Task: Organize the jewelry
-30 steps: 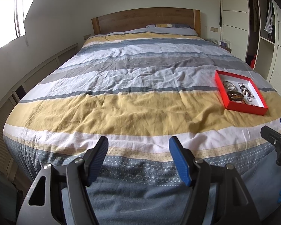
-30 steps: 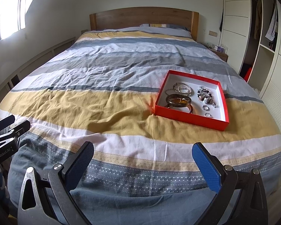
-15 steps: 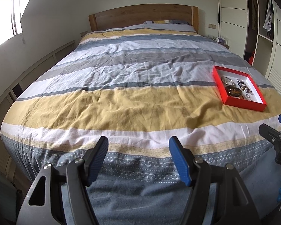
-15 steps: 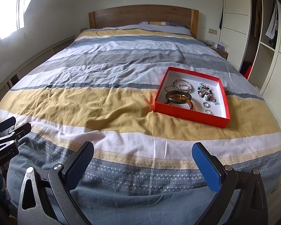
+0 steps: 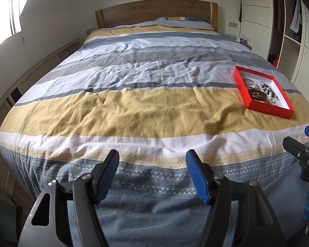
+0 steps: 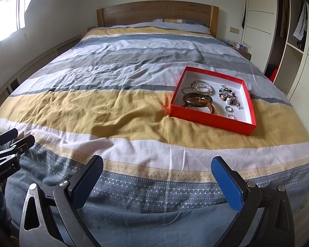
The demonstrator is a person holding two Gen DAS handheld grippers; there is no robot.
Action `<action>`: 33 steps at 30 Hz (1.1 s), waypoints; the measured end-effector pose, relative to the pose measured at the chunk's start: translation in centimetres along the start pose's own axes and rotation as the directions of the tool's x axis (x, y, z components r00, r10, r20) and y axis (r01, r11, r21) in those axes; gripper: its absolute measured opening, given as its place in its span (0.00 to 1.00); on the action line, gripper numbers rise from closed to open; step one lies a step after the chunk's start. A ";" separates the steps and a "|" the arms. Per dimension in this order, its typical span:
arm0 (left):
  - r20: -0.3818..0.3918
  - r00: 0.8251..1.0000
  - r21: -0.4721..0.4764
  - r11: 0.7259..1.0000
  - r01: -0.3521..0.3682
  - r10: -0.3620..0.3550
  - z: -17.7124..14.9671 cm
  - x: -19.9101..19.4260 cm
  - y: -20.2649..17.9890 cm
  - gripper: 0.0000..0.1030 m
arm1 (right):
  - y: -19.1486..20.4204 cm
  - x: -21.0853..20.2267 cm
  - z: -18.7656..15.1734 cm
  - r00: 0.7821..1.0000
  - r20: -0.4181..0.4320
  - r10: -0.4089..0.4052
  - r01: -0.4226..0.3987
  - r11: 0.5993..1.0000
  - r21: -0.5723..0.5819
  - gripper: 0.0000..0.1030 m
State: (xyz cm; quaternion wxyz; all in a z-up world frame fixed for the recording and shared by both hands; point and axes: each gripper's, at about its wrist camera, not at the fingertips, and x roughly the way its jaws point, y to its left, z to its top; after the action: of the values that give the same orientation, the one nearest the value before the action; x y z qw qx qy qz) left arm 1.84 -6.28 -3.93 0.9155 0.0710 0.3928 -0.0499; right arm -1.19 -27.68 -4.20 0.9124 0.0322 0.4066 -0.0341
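Note:
A red box [image 6: 208, 119] with a white inside sits on the yellow stripe of the bed, right of centre; the left wrist view has the same red box [image 5: 263, 109] at far right. Inside lie an amber bangle [image 6: 197, 100], silver bangles [image 6: 203, 86], a beaded bracelet [image 6: 228, 97] and two rings [image 6: 228, 108]. My right gripper [image 6: 157, 168] hangs open over the foot of the bed, well short of the box. My left gripper [image 5: 152, 160] is open too, over the foot's left-centre, nothing between its fingers.
The striped duvet [image 5: 134, 111] covers the whole bed up to a wooden headboard [image 6: 154, 13]. White wardrobes [image 6: 294, 41] with open shelves stand on the right, a nightstand [image 6: 244, 53] beside the headboard. A bright window [image 5: 4, 20] is on the left wall.
Both grippers have drawn back and up a little, so the bed and the red box look slightly farther and lower. Jaw openings are unchanged.

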 end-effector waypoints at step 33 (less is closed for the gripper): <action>-0.072 0.997 -0.001 1.000 0.021 -0.021 -1.1 2.6 -0.3 0.63 | -0.4 2.7 -1.6 0.997 -0.073 0.006 -0.004 1.000 0.019 0.99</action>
State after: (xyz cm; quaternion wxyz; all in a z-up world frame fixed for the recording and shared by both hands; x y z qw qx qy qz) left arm 2.83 -6.44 -6.64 0.9002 0.0685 0.4263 -0.0568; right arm -0.60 -28.08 -7.24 0.8967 0.0432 0.4392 -0.0345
